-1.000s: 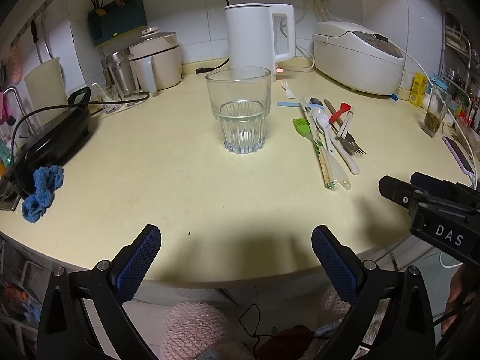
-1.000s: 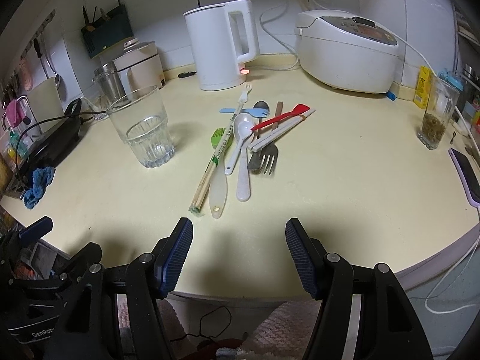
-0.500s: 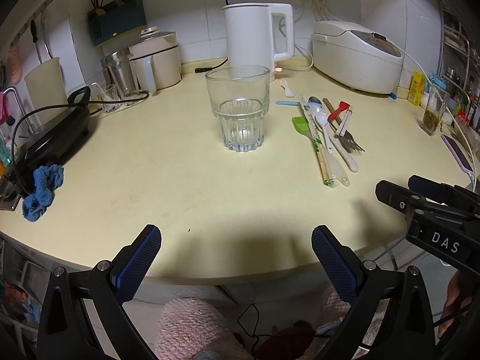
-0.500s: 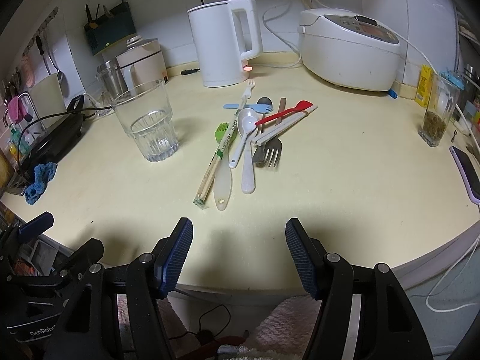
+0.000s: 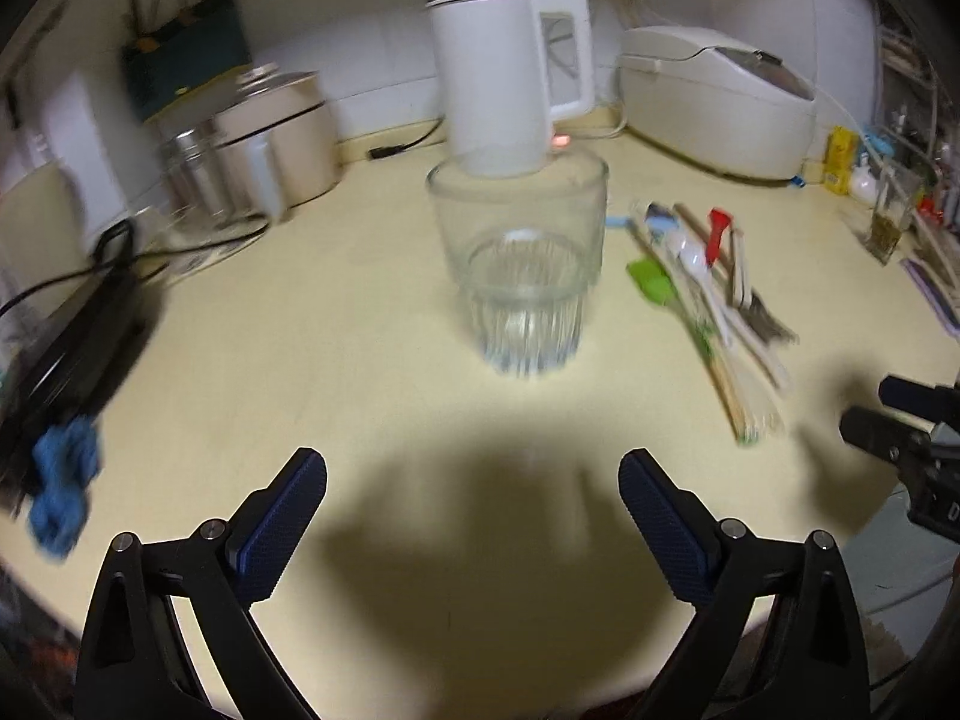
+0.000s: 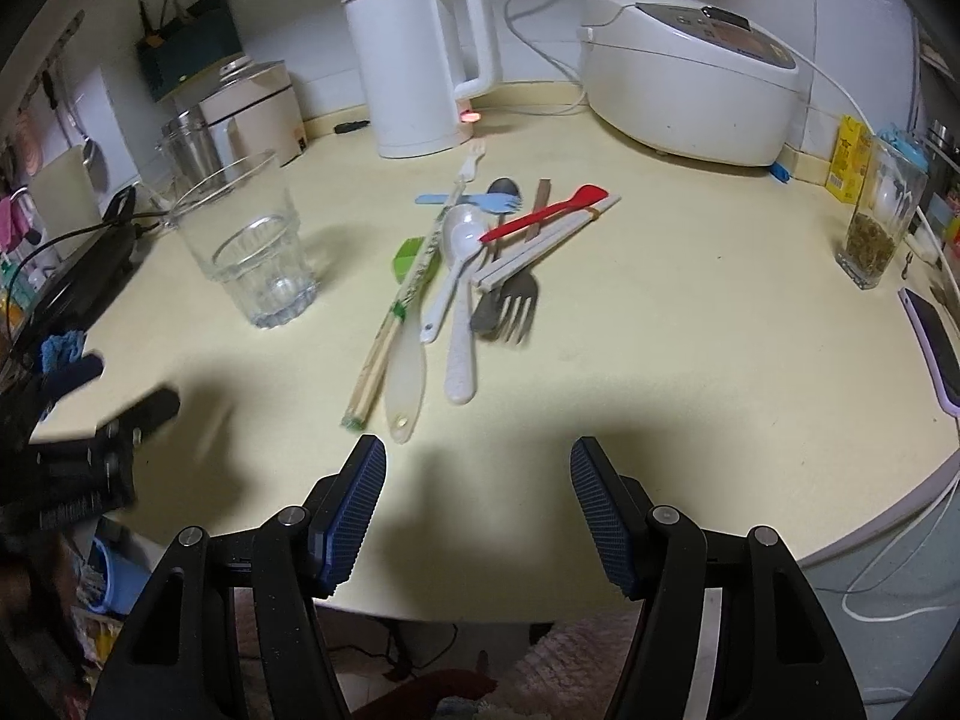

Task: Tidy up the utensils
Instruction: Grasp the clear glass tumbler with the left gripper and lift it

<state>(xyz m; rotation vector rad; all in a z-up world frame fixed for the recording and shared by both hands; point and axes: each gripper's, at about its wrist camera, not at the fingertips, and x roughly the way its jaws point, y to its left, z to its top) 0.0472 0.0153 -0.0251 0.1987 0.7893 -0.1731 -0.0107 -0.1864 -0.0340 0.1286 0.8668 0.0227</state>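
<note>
Right hand-held gripper (image 6: 477, 507) open, empty, nearer the utensil pile (image 6: 474, 264); handles run lengthwise toward it; left hand-held gripper (image 5: 473, 513) closing on nothing, facing glass (image 5: 519, 264).

My left view is motion-blurred throughout. My left tool (image 6: 90, 420), at nine o'clock in the right view, is smeared; the phone (image 6: 936, 354) is edge-cropped.
</note>
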